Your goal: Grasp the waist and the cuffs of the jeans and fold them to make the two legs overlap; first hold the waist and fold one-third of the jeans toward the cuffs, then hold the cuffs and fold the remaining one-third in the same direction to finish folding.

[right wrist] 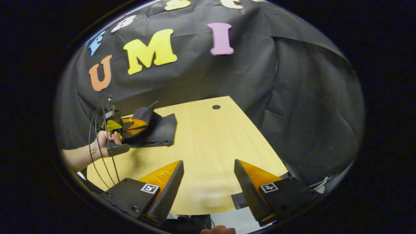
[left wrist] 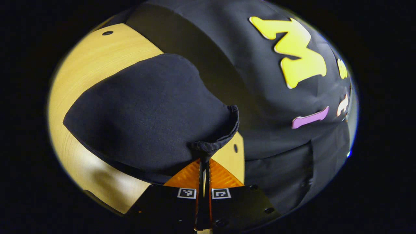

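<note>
- Left gripper (left wrist: 204,162): clenched on a bunched hem of the dark, soft denim jeans (left wrist: 146,113), lifted off the pale wooden table (left wrist: 84,71).
- Right gripper (right wrist: 208,182): released, spread wide over bare tabletop, well apart from the garment.
- Best carried low and level across the folded bundle, hem kept taut, then laid flat, edges aligned.
- From the right gripper view: the whole folded bundle at the table's far left corner, plus the holding hand (right wrist: 105,139).
</note>
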A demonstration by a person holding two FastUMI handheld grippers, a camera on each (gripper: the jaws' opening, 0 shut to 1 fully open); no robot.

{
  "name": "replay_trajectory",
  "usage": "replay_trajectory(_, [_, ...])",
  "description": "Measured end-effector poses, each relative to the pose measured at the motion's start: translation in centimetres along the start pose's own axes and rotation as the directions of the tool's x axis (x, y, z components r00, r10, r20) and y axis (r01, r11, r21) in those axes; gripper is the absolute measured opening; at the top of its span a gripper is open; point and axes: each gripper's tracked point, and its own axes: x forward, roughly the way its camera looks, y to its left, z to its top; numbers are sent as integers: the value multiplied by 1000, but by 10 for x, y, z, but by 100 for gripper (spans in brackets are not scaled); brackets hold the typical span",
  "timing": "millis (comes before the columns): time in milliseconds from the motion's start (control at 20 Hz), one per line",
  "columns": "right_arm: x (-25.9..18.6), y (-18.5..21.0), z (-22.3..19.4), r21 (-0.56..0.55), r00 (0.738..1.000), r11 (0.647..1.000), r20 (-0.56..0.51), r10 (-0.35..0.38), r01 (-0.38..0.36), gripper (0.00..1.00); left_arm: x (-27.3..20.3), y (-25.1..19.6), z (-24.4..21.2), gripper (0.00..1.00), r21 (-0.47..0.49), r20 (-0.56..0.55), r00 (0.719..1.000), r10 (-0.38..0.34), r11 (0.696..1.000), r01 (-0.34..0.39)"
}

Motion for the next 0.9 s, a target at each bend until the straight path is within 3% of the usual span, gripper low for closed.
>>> replay_trajectory(150, [0, -8, -5, 1, 1000, 1000, -14, -10, 10, 94, 13, 0, -21, 5, 91, -30, 999, 44, 995, -42])
replay_trajectory(300, [4, -11, -5, 9, 1000, 1000, -25, -3, 3, 94, 13, 8, -47, 18, 192, -90, 994, 67, 980, -49])
replay_trajectory(400, [8, -9, -3, 9, 1000, 1000, -24, 6, -6, 94, 8, 16, -59, 15, 265, -112, 990, 90, 963, -58])
replay_trajectory(450, [11, -6, -1, 5, 1000, 1000, -22, 11, -11, 94, 3, 20, -60, 24, 303, -108, 989, 103, 951, -66])
replay_trajectory(500, [11, -4, 1, 1, 1000, 1000, -20, 16, -16, 94, 0, 18, -59, 36, 339, -98, 989, 112, 938, -72])
replay_trajectory(550, [13, -2, 2, -5, 1000, 1000, -15, 21, -21, 94, -1, 17, -52, 54, 375, -80, 990, 116, 924, -78])
replay_trajectory(600, [14, 2, 4, -15, 1000, 1000, -9, 22, -22, 97, -7, 13, -45, 63, 407, -56, 991, 119, 909, -86])
replay_trajectory(700, [19, 12, 11, -40, 1000, 999, 12, 29, -29, 97, -15, 7, -34, 64, 465, -2, 992, 122, 879, -107])
replay_trajectory(750, [20, 18, 15, -60, 999, 998, 26, 34, -32, 97, -19, 5, -31, 77, 491, 29, 992, 123, 862, -121])
replay_trajectory(800, [22, 27, 21, -80, 998, 996, 45, 42, -39, 97, -26, -1, -22, 65, 524, 72, 990, 125, 839, -144])
replay_trajectory(900, [20, 50, 35, -121, 993, 991, 85, 76, -65, 94, -51, -12, 3, 67, 604, 177, 976, 130, 768, -212])
